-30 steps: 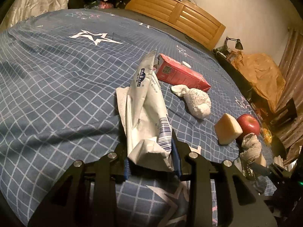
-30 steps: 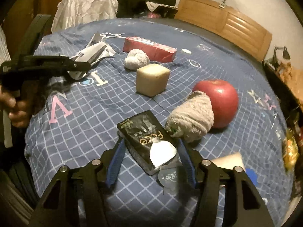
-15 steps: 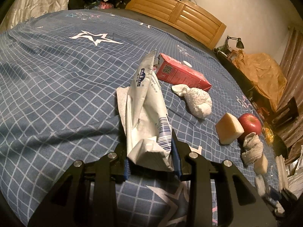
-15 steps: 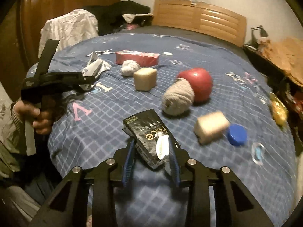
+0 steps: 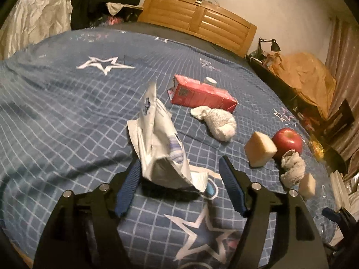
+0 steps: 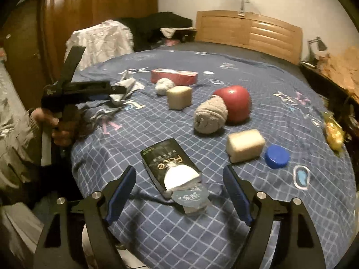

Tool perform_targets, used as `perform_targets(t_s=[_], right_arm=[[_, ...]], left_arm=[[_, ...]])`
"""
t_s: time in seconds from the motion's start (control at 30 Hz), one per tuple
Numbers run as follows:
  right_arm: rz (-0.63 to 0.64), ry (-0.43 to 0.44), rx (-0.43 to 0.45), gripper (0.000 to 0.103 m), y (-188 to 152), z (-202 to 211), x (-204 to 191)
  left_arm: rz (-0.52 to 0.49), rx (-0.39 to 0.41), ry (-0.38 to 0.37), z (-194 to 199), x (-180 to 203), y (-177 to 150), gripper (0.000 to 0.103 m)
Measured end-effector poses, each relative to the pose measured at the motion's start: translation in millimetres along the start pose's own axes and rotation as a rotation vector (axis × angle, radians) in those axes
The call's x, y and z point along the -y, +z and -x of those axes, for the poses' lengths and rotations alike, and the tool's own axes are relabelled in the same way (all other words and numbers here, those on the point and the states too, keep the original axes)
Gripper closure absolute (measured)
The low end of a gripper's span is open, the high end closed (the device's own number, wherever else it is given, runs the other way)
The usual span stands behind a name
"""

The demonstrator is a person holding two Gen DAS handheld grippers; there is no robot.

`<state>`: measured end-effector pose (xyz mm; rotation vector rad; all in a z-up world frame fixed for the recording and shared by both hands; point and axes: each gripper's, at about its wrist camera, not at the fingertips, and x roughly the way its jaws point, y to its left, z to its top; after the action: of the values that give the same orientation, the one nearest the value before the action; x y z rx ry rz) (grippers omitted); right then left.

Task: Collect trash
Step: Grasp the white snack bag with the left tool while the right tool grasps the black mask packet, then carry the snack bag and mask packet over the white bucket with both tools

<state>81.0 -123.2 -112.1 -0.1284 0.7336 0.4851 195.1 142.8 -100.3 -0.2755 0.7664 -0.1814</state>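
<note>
A crumpled white wrapper (image 5: 160, 143) with blue print lies on the blue checked bedspread (image 5: 56, 112). My left gripper (image 5: 179, 186) is open around its near end, the wrapper leaning by the left finger. A black tissue pack (image 6: 167, 162) with white tissue sticking out lies on the bed between the fingers of my right gripper (image 6: 179, 191), which is open. A small torn foil lid (image 6: 190, 199) lies at the pack's near end. The left gripper also shows in the right wrist view (image 6: 116, 89), at the wrapper (image 6: 128, 86).
A red carton (image 5: 199, 93), a white sock (image 5: 219, 123), a sponge cube (image 5: 259, 149), a red apple (image 5: 288, 140) and a rolled grey sock (image 5: 292, 165) lie on the bed. In the right wrist view, another sponge (image 6: 245, 144) and a blue cap (image 6: 277, 156) lie right.
Both grippers have opened: the left has let go of the white wrapper, the right has let go of the black tissue pack, which now rests on the bed.
</note>
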Motion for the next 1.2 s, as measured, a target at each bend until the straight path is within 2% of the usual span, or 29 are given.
perform_targets(t_s=[0.1, 0.17, 0.23, 0.3, 0.37, 0.4, 0.6, 0.83, 1.07, 1.2], right_arm=[[0.037, 0.046, -0.043, 0.023, 5, -19, 2], [0.026, 0.098, -0.078, 0.024, 7, -32, 6], [0.007, 0.124, -0.101, 0.030, 4, -41, 7], [0.001, 0.112, -0.085, 0.047, 2, -41, 7], [-0.029, 0.124, -0.060, 0.049, 1, -35, 9], [-0.037, 0.125, -0.052, 0.051, 1, -33, 10], [-0.077, 0.093, 0.032, 0.054, -1, -7, 3], [-0.176, 0.011, 0.119, 0.054, 1, 32, 4], [-0.249, -0.122, 0.191, 0.054, 0, 75, 15], [-0.276, -0.155, 0.220, 0.054, -3, 96, 22]], left_arm=[[-0.005, -0.004, 0.022, -1, -2, 11, 0.029], [-0.009, -0.035, 0.030, -12, -4, 20, 0.029], [-0.029, -0.083, 0.070, -27, -4, 23, 0.029], [-0.023, -0.120, 0.096, -38, -9, 21, 0.043], [-0.007, -0.104, 0.087, -36, -14, 18, 0.061], [-0.010, -0.100, 0.083, -34, -14, 17, 0.063], [-0.020, -0.024, 0.139, 0, -2, 7, 0.067], [-0.105, 0.085, 0.190, 45, 49, 4, 0.067], [-0.199, 0.113, 0.205, 61, 98, -5, 0.067], [-0.244, 0.125, 0.207, 66, 121, -10, 0.067]])
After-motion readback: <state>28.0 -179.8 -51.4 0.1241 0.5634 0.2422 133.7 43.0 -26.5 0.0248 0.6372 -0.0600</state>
